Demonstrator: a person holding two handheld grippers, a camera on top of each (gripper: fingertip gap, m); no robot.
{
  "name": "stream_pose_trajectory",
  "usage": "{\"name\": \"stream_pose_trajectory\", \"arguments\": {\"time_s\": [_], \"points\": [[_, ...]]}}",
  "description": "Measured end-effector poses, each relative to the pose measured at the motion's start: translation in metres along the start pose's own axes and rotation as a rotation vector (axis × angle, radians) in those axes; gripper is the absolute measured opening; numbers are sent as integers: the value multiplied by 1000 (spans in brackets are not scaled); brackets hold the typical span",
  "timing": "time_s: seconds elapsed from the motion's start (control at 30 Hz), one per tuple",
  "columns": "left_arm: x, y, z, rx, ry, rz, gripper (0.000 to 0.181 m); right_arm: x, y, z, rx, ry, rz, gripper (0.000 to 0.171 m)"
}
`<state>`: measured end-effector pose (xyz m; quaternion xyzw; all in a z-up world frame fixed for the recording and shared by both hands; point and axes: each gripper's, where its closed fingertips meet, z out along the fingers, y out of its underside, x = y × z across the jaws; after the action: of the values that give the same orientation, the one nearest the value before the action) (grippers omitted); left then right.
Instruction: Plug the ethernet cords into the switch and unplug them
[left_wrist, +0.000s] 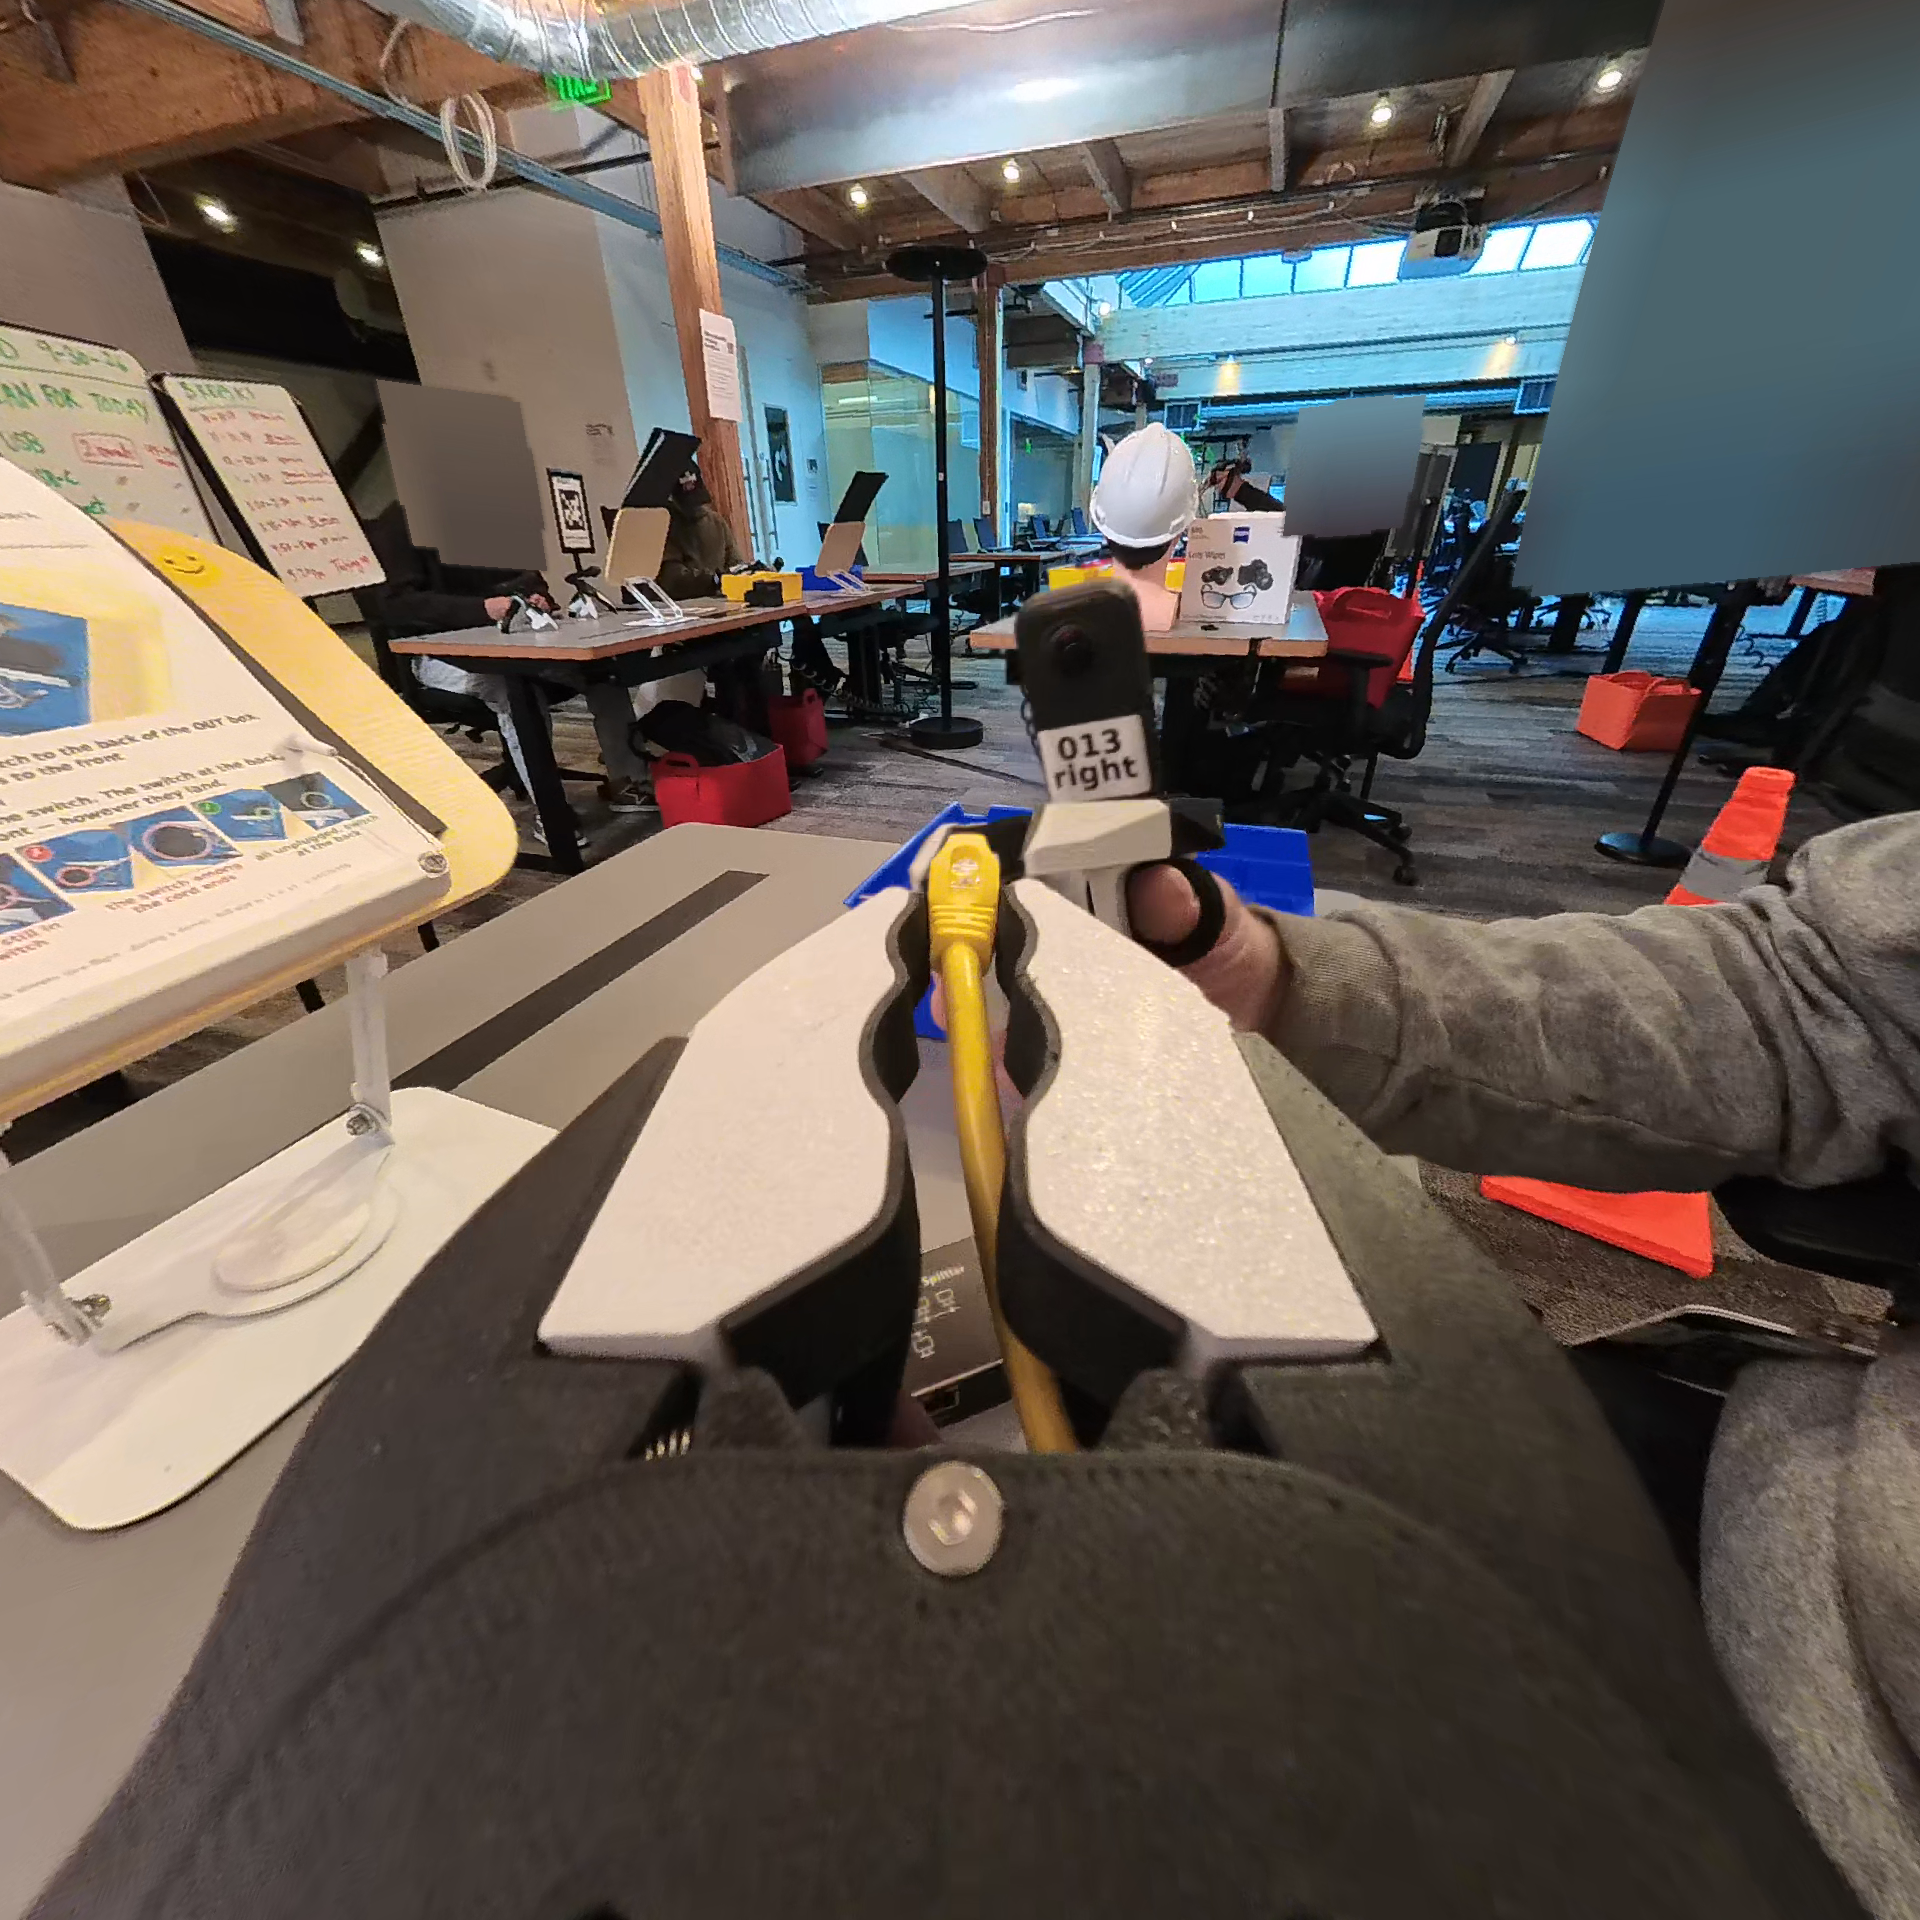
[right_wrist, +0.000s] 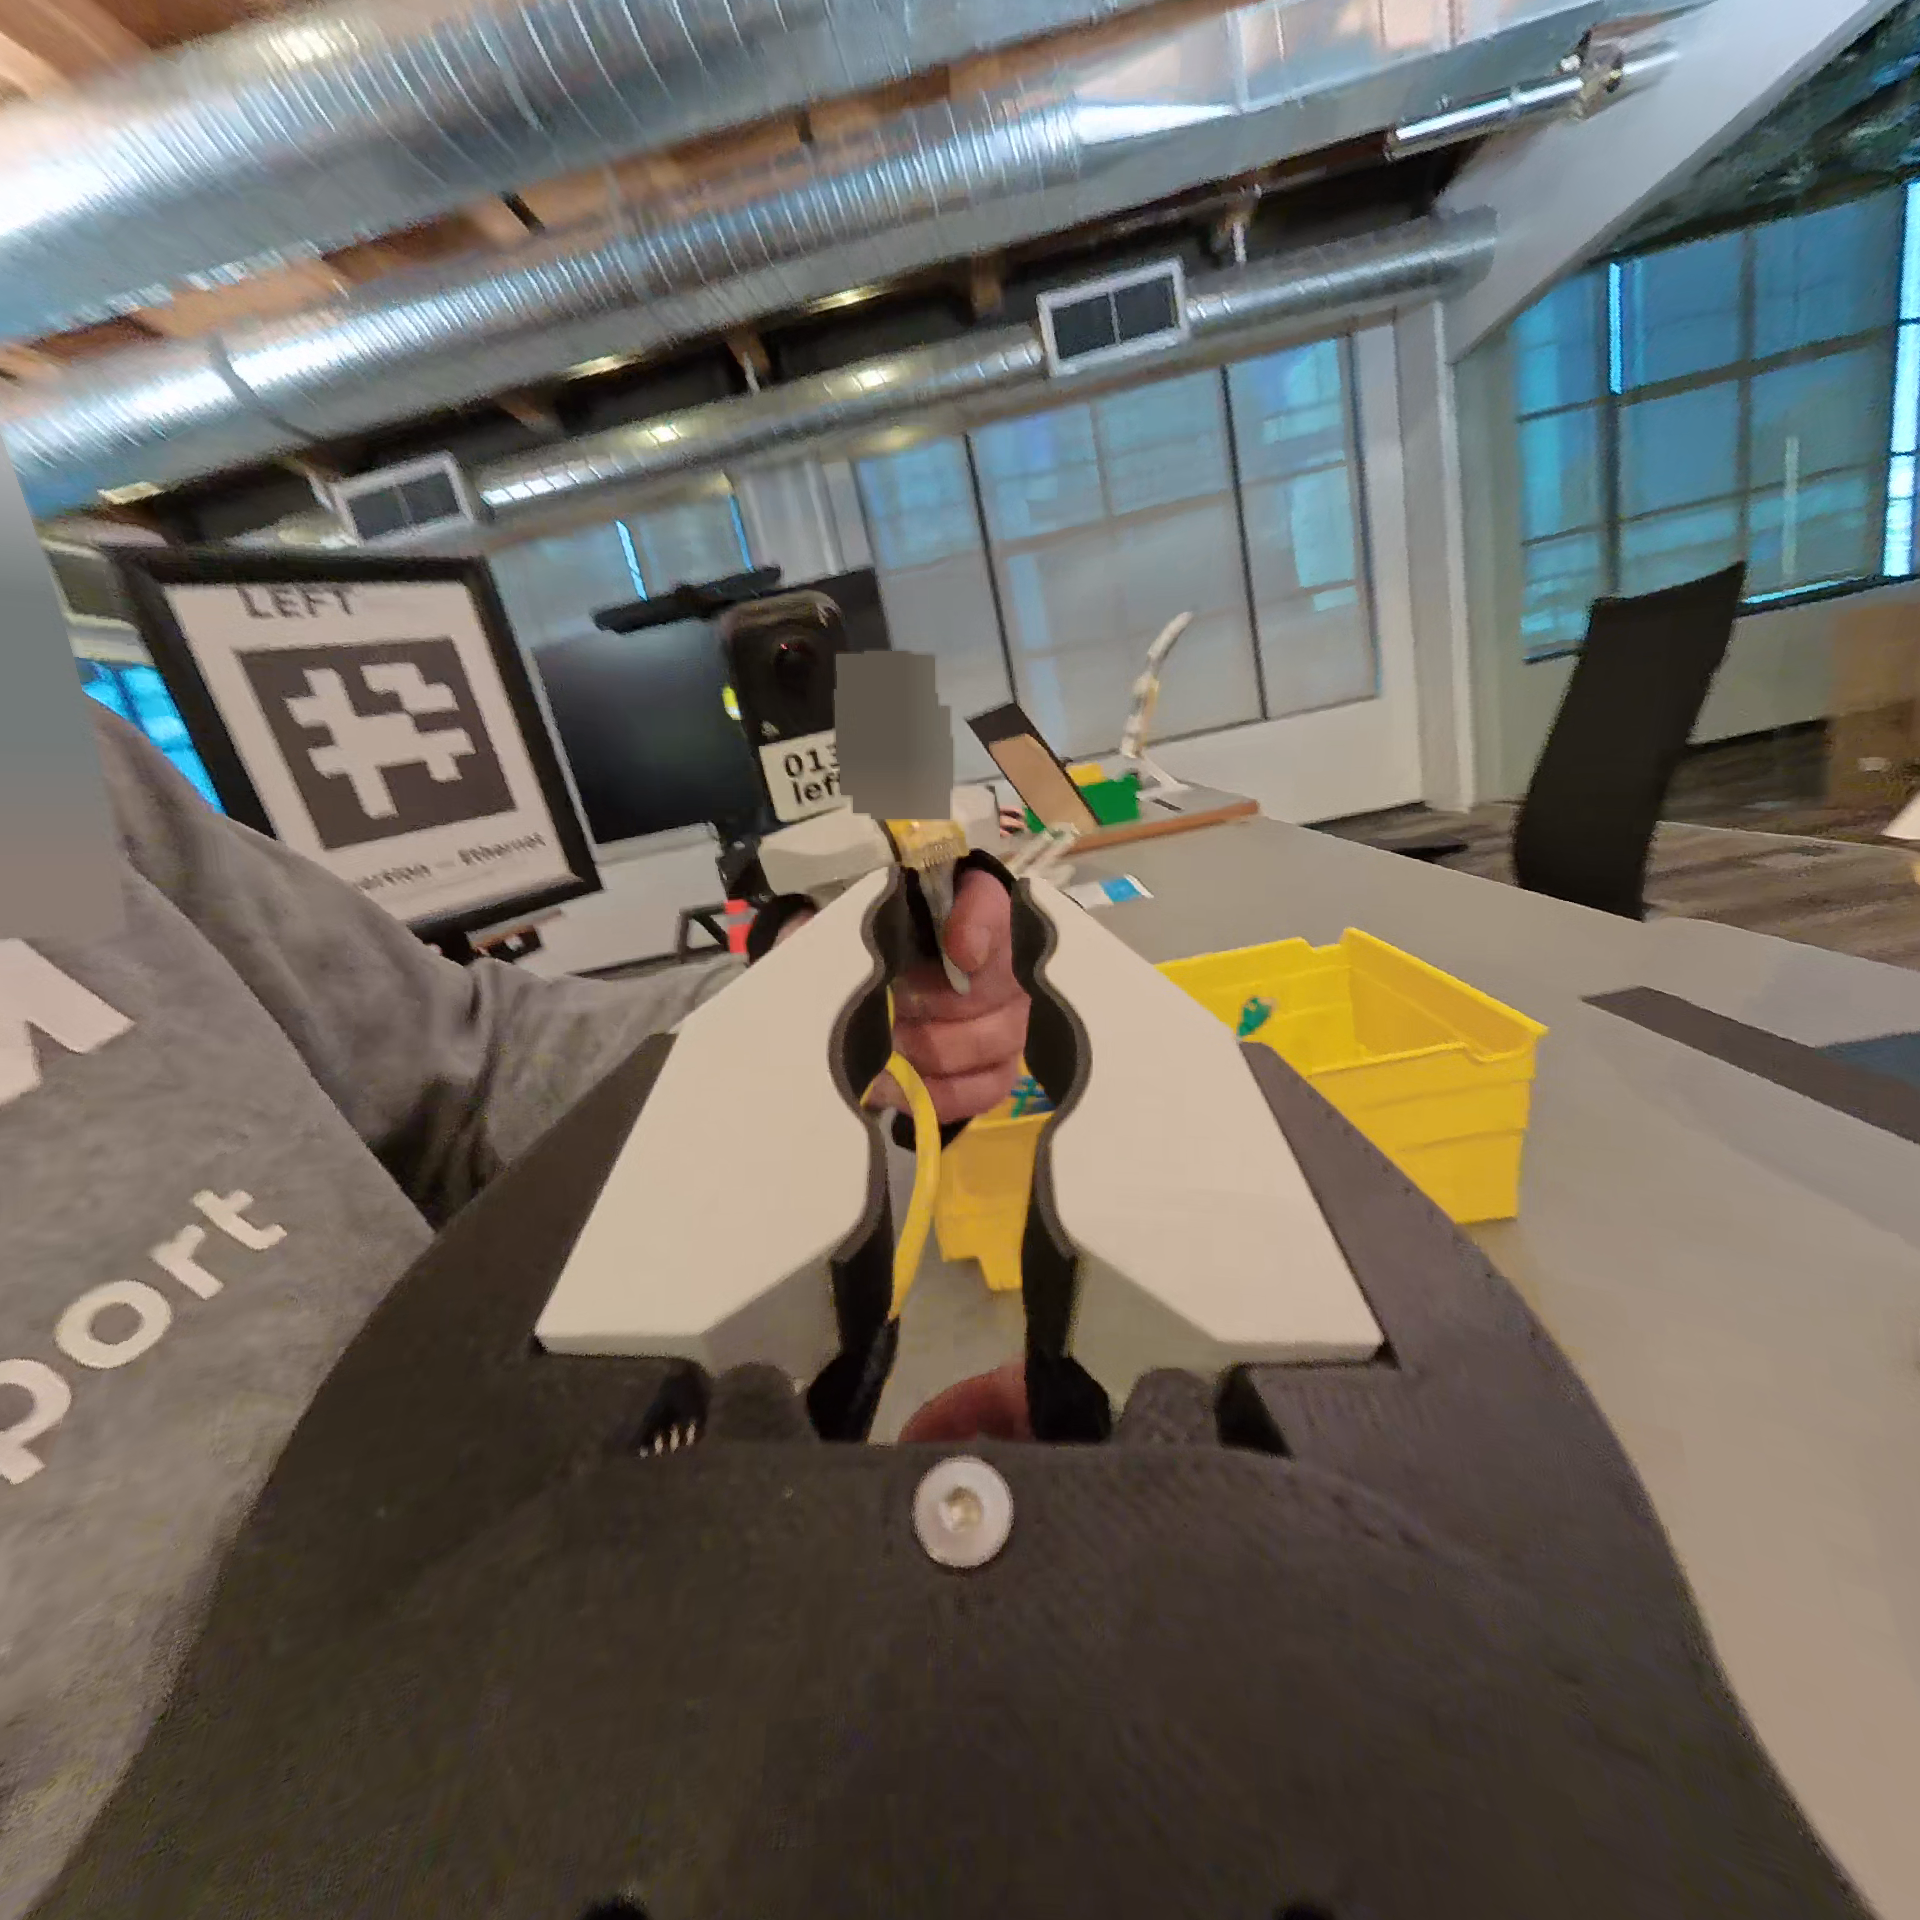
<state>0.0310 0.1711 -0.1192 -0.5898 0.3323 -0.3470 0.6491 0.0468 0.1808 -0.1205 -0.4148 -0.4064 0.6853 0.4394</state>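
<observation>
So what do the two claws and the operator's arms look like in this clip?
Both the left claw and the right claw have white wedge-shaped fingers with wavy black inner pads on a black textured 3D-printed body with a silver centre screw. Each carries a black camera above a white label. The person wears grey sleeves.

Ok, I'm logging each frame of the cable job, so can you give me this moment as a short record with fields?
left tongs: shut on the yellow ethernet cord, plug end at their tips
right tongs: meeting the left tongs tip to tip; grip unclear
switch: on the table under the left tongs; the held plug is not in it
bins: blue bin beyond the tongs; yellow bin on the table
</observation>
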Motion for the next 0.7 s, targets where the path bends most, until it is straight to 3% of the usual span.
{"name": "stream_pose_trajectory", "arguments": {"time_s": [0.17, 0.37, 0.5, 0.6, 0.7], "points": [[-5, -3, -5, -4, -17, 6, 12, 7, 5, -8, -150, 125, -96, 23], [-13, 0, -13, -28, -48, 8, 12, 29, 40, -37, -450, 379, -196, 51], [-15, 3, -17, -33, -55, 0, 12, 50, 93, -75, -780, 529, -229, 78], [-16, 2, -19, -29, -55, -3, 12, 59, 136, -102, -986, 594, -169, 81], [-15, 1, -19, -27, -51, -3, 12, 68, 163, -129, -1134, 671, -116, 71]]}}
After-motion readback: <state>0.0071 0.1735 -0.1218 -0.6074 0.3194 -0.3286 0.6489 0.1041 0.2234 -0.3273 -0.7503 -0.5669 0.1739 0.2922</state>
